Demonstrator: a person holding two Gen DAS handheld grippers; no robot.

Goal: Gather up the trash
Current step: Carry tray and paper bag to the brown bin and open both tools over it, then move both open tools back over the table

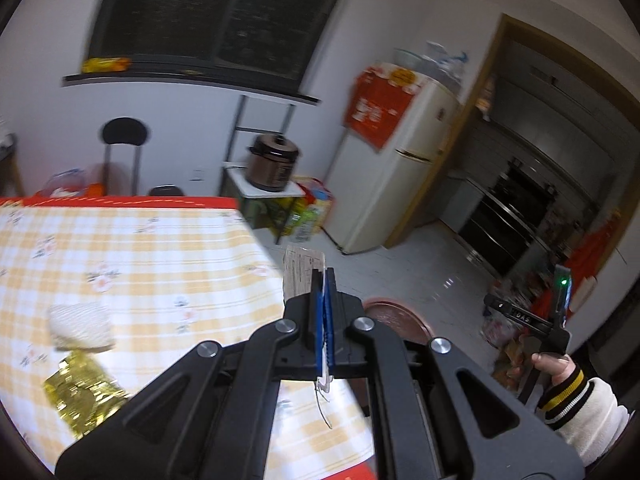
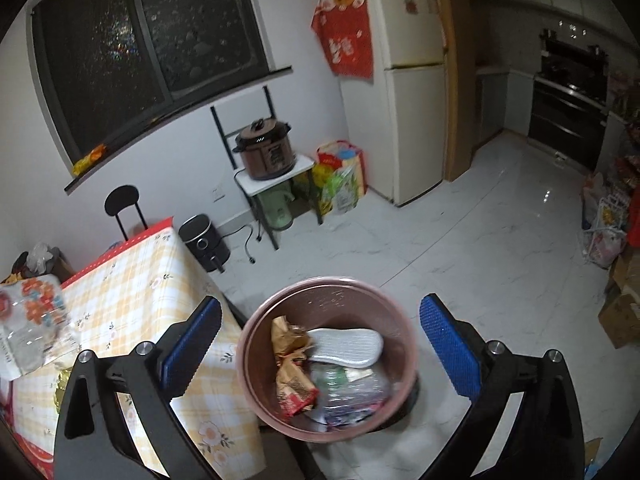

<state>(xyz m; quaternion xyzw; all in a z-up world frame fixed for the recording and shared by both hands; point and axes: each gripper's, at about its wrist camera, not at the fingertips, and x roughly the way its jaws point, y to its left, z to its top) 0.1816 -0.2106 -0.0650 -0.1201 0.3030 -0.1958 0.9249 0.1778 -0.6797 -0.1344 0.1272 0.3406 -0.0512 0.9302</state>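
right gripper (image 1: 520, 317) label, perhaps "DAS", otherwise illegible

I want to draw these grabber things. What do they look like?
Each gripper, left and right, has chunky black arms with triangle cut-outs, shiny silver bolts and bumpy blue pads. The person's right hand has a white sleeve with a black-and-yellow striped cuff. A green light glows on its handle.

A thin clear wrapper (image 1: 301, 270) with printed text stands upright, pinched between blue pads. On the table lie a crumpled gold foil wrapper (image 1: 82, 394) and, just beside it, a white packet (image 1: 80, 326). The pink bin (image 2: 328, 364) on the floor holds wrappers and a white tray.
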